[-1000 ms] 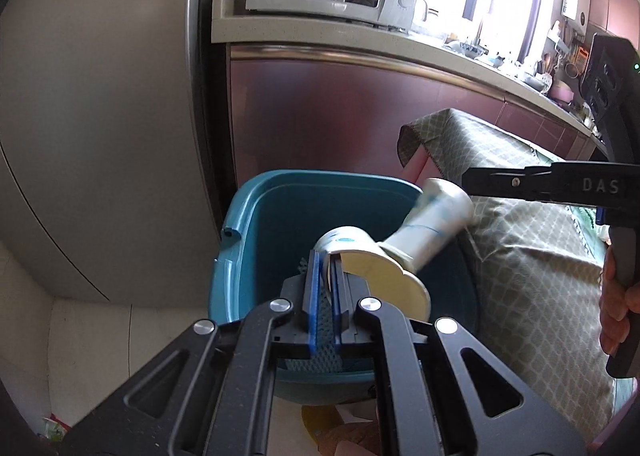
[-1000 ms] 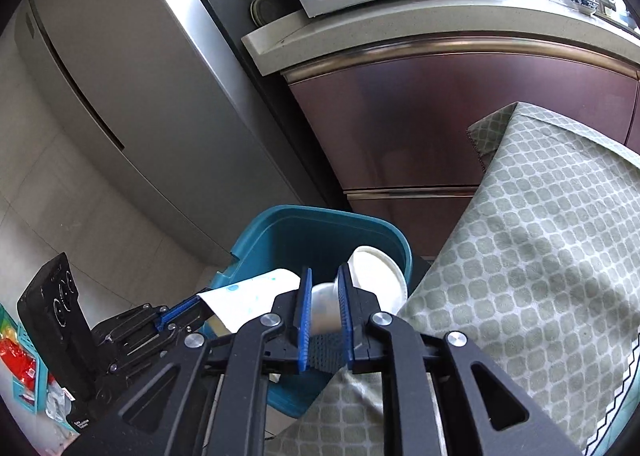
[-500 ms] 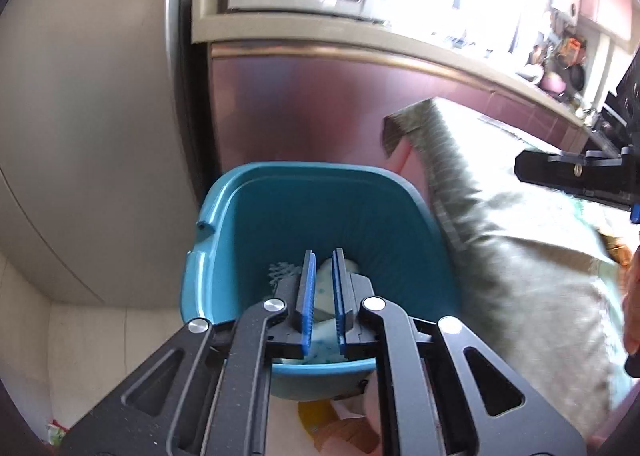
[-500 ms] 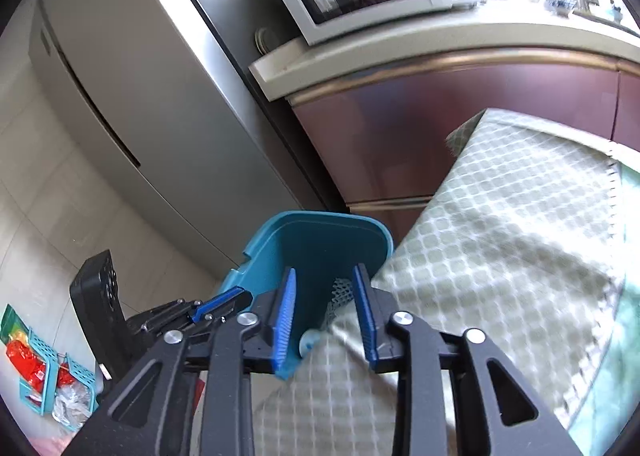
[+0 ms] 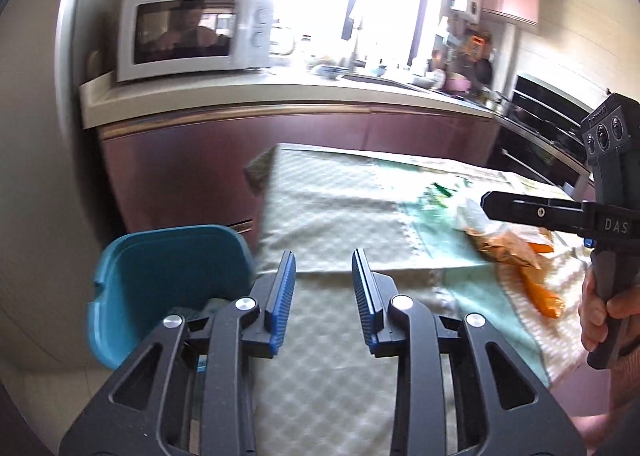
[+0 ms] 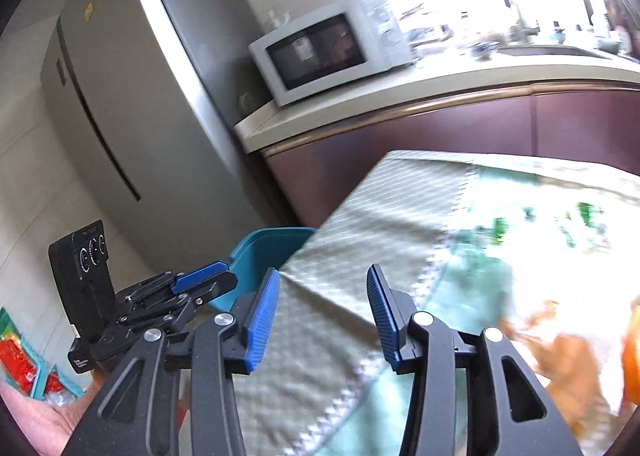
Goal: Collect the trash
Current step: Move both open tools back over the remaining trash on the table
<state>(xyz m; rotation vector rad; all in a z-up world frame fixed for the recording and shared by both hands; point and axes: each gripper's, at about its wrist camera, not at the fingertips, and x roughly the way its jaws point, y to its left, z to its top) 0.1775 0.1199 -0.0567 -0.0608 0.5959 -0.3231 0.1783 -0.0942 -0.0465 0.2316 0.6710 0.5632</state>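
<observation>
A kitchen counter with a microwave (image 5: pixel 188 38) runs behind your cloth-covered tabletop (image 5: pixel 340 200). "DAS" reads on your right tool (image 6: pixel 320 312), seen from the left view. The teal bin (image 5: pixel 160 276) sits below the tabletop's left edge, just beside it. Orange wrappers (image 5: pixel 516 252) lie near the right edge, under the right tool's arm. Your left tool (image 5: pixel 324 296) hangs over the tabletop's near edge, jaws wide apart, empty. The right tool's jaws also gape, empty.
</observation>
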